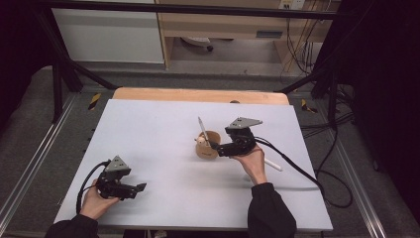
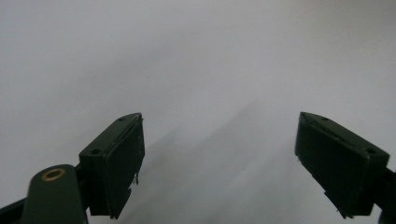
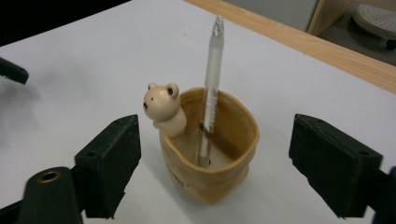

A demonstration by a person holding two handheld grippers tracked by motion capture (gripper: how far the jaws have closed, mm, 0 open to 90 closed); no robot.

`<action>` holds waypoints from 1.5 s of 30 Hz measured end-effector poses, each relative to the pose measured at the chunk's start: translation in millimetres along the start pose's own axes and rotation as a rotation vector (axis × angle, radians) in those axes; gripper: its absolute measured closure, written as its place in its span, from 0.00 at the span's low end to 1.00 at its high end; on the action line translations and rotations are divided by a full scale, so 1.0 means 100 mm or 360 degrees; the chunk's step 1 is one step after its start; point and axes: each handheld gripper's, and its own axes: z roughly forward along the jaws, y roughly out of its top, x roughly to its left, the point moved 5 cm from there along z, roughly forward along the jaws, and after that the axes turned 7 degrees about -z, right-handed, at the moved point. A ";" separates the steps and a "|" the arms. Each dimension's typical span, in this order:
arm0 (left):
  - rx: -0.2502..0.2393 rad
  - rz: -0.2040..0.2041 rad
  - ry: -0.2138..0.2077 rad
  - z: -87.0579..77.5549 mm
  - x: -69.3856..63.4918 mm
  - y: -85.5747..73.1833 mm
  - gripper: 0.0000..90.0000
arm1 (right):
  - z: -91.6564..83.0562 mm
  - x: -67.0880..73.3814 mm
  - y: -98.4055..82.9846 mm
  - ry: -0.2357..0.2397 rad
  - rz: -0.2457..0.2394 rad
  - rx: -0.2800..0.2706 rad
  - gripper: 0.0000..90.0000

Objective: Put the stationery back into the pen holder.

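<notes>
A pen (image 3: 210, 98) stood upright in a cup (image 3: 212, 154) just ahead of the right gripper (image 3: 215, 163), jaws wide and empty.

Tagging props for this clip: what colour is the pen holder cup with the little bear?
Tan pen holder cup with a cream bear, clearest in the right gripper view.

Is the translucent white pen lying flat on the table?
No, the translucent white pen stands upright inside the tan ceramic cup with a bear figure.
</notes>
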 end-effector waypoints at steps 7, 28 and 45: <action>-0.0001 -0.0001 0.0002 0.00 0.00 0.00 0.17 | -0.20 -0.05 -0.12 0.0026 -0.0011 0.0089 0.08; 0.0009 0.0000 0.0007 0.00 0.01 0.00 0.17 | -0.42 -0.30 -0.69 0.0011 -0.0040 0.0419 0.04; 0.0012 -0.0004 0.0007 0.02 0.01 0.00 0.17 | -0.38 -0.71 -0.93 -0.0050 0.0023 0.0475 0.23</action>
